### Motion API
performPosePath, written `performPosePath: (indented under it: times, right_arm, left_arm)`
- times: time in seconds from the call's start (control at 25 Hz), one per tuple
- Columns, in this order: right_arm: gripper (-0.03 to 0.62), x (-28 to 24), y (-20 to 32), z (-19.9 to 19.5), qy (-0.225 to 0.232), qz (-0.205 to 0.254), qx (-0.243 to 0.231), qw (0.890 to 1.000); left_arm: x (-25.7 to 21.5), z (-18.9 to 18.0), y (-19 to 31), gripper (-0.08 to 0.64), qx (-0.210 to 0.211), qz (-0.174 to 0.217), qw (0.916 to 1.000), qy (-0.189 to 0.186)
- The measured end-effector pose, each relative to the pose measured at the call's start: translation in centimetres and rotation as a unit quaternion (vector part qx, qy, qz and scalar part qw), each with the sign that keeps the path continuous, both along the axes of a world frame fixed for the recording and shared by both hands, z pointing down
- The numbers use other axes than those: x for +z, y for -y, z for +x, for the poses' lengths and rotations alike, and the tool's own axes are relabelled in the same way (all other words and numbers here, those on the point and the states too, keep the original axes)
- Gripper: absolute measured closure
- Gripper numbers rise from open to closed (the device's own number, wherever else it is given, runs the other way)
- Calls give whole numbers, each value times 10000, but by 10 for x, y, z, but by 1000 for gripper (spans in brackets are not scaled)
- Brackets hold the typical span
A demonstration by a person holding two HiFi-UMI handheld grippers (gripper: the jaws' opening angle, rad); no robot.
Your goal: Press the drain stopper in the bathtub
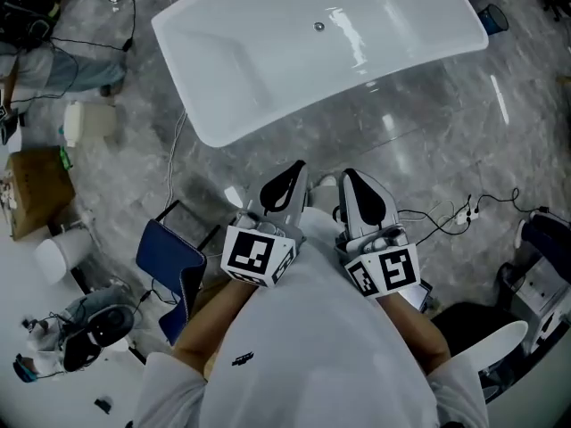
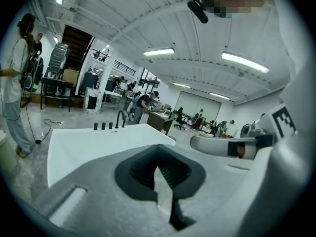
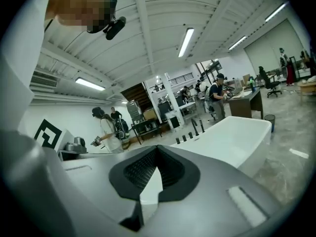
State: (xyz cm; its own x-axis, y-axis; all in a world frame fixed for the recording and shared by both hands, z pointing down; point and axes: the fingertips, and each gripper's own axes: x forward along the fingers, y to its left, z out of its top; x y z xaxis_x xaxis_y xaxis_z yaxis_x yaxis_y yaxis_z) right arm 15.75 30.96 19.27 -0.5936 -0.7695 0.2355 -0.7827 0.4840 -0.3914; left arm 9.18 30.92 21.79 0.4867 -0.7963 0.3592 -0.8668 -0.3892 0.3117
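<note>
A white freestanding bathtub (image 1: 223,123) lies at the top of the head view, its small round metal drain stopper (image 1: 319,27) on the tub floor near the far side. My left gripper (image 1: 290,175) and right gripper (image 1: 352,178) are held side by side close to my chest, well short of the tub, tips pointing toward it. Both are shut with nothing between the black pads. The tub's rim (image 2: 89,147) shows beyond the shut left gripper (image 2: 159,169) in the left gripper view. In the right gripper view the tub (image 3: 232,137) stands beyond the right gripper (image 3: 157,164). The stopper is hidden in both gripper views.
A blue folded chair (image 1: 169,261) stands at my left on the grey marble floor, with a cardboard box (image 1: 36,190) and a white bucket (image 1: 61,255) further left. Cables (image 1: 455,214) trail at the right. A black faucet (image 2: 120,117) rises behind the tub. People stand in the background.
</note>
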Motion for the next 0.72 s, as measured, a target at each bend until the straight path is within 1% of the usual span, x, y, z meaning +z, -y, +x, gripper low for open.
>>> performPosePath:
  times: [0.08, 0.2, 0.36, 0.44, 0.56, 0.72]
  right_arm:
    - [595, -1, -7, 16, 110, -1, 144, 9998]
    - [595, -4, -20, 34, 176, 115, 146, 9997]
    - [595, 5, -26, 49, 260, 4, 106, 9996]
    - [594, 9, -22, 56, 269, -28, 184, 9995]
    - [594, 13, -12, 54, 269, -95, 325, 9991]
    - [594, 15, 16, 40, 243, -92, 446, 9987]
  left_arm:
    - [-2, 17, -9, 560, 91, -2, 9999, 66]
    - [-6, 33, -25, 560, 133, 16, 9997, 206]
    - [-3, 47, -24, 560, 11, -81, 9997, 244]
    - [-2, 52, -21, 560, 23, -139, 9996, 245]
    - [-1, 48, -11, 560, 150, -191, 9993, 293]
    - [-3, 35, 20, 560, 293, -136, 9992, 246]
